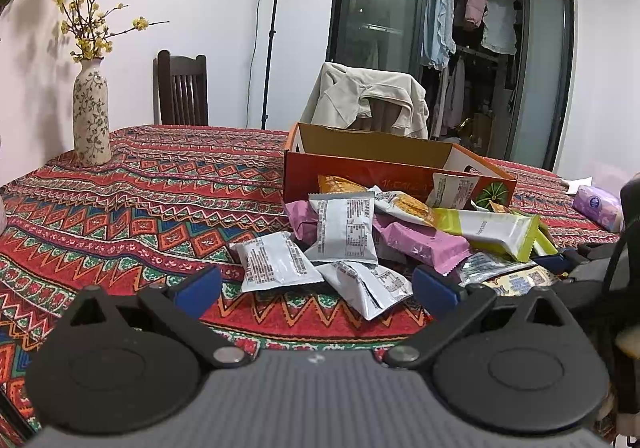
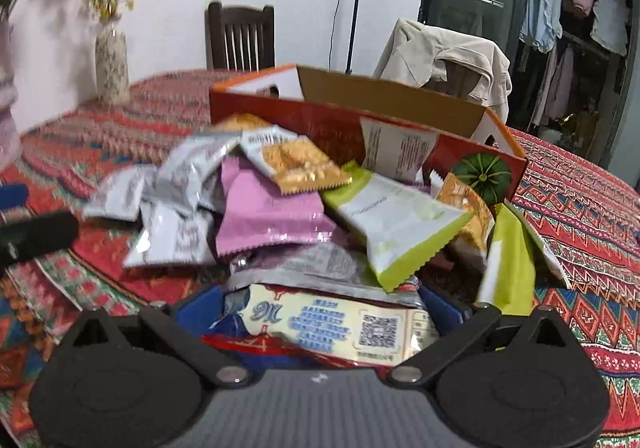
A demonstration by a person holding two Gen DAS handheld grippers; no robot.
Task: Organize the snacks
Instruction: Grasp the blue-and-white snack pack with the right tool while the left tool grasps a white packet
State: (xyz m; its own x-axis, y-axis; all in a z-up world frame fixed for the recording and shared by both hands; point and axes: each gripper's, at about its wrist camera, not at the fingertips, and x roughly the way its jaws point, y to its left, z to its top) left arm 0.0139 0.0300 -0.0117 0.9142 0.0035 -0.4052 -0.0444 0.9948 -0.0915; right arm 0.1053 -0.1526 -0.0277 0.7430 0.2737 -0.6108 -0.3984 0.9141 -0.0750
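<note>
A heap of snack packets lies on the patterned tablecloth in front of an open orange cardboard box (image 1: 400, 171) (image 2: 320, 119). White packets (image 1: 346, 228), pink packets (image 1: 424, 244) (image 2: 272, 211) and a green-and-white packet (image 1: 492, 228) (image 2: 396, 224) are in the pile. My left gripper (image 1: 316, 288) is open just above the table, with a white packet (image 1: 368, 286) lying between its blue fingers. My right gripper (image 2: 322, 308) is open at the near side of the heap, its fingers on either side of a cream-and-red packet with a QR code (image 2: 332, 324) (image 1: 516, 280).
A patterned vase of flowers (image 1: 91, 119) (image 2: 112, 63) stands at the table's far left. A purple tissue pack (image 1: 596, 207) lies at the right. Behind the table are a dark wooden chair (image 1: 182, 87) and a chair draped with a beige jacket (image 1: 368, 99).
</note>
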